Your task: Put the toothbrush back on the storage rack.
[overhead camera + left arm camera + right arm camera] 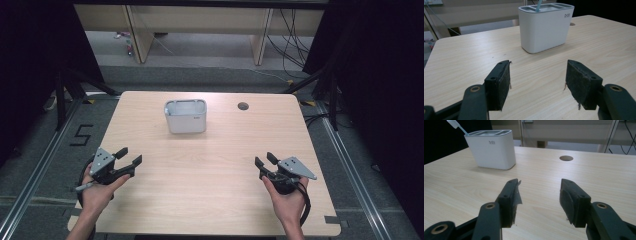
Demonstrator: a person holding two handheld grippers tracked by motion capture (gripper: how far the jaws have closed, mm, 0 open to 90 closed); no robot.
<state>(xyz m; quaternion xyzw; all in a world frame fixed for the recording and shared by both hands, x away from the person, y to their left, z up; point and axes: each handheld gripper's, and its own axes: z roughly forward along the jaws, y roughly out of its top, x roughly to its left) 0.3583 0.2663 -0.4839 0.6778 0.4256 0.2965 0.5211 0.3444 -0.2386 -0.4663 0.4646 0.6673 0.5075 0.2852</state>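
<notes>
White holder (185, 116) stands upright on the far middle of the table (210, 175), a toothbrush (457, 126) standing in it, leaning toward one end of the box. Holder's long axis runs across the table, broad face toward the person. Left gripper (128, 159) near the table's left edge, jaws spread wide, nothing between them, only bare wood. Right gripper (263, 160) opposite, near the right edge, jaws likewise apart and empty. Both sit well short of the holder, which lies ahead and inward of each. Left gripper looks slightly nearer, since the holder stands a little left of centre; in the left gripper view it sits ahead, just right of the jaw line. Cable hole (243, 106) lies right of the holder.
</notes>
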